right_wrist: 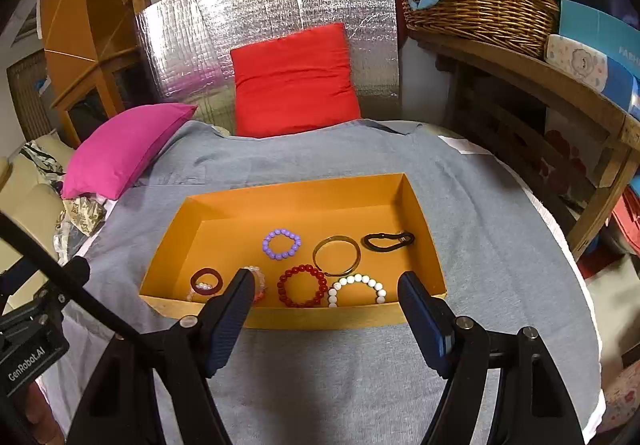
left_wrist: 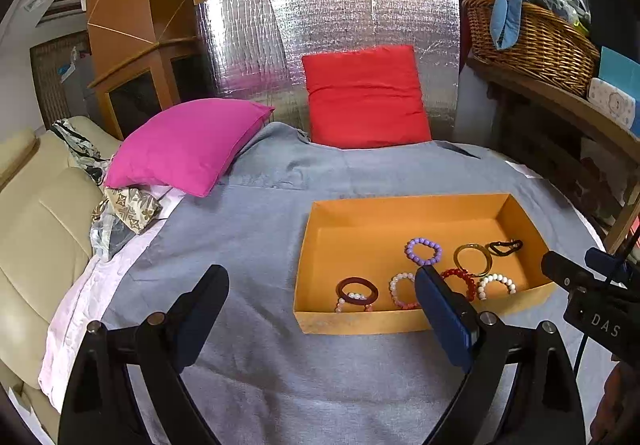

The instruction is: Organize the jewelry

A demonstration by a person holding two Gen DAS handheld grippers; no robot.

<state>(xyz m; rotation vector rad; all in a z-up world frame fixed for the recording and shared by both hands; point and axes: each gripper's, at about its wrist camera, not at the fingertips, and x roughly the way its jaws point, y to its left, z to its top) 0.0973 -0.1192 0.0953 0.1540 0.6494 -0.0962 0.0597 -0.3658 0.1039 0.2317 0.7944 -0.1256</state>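
Jewelry sits crowded at 6 o'clock in the orange box (right_wrist: 280,319); both claws, left claw (left_wrist: 320,309) and right claw (right_wrist: 326,305), are spread and empty, so a grab risks snagging the red bracelet (right_wrist: 302,285) and its neighbours.

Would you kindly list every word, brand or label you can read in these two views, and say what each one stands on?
"DAS": on the black body of the right gripper, at the right edge of the left wrist view; it may run on out of sight.
"GenRobot.AI": on the black body of the left gripper, in the right wrist view.
White lettering on the blue box on the wooden shelf: cut off, unreadable.
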